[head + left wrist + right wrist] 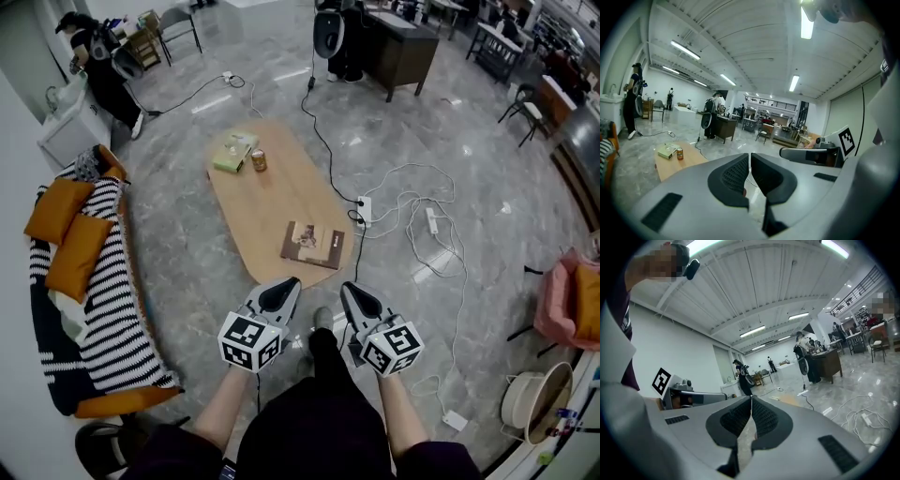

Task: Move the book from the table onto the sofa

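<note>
The sofa (112, 309) is standing left of the table (281, 192), well apart from it. The left gripper (279, 294) and the right gripper (356, 300) are hovering side by side just short of the table's near end, both clenched tight and gripping nothing. The book (313, 245) is lying flat on the table's near end, toward its right edge. A can (259, 161) is standing near the table's far end.

Left hand-held gripper (285, 285) and right hand-held gripper (352, 290) closed.
</note>
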`<action>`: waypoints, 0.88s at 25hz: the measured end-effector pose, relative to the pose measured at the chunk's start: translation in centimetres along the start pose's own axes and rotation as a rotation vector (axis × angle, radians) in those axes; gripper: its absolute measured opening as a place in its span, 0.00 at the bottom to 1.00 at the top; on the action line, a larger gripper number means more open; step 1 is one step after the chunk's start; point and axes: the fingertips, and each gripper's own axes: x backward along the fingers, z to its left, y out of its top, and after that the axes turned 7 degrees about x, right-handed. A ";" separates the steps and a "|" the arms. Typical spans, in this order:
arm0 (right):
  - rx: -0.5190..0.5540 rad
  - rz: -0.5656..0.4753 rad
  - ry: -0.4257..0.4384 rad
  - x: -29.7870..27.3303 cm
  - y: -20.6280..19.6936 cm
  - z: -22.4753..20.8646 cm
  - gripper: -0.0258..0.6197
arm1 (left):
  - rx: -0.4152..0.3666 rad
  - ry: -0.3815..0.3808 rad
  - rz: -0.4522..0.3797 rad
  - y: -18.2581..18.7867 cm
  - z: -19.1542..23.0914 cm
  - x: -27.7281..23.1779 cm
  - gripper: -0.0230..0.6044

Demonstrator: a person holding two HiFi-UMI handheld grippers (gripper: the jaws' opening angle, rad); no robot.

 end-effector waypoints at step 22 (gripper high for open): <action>-0.209 0.157 -0.010 -15.7 -6.2 -18.0 0.08 | 0.111 0.047 0.154 -0.3 13.6 -19.5 0.08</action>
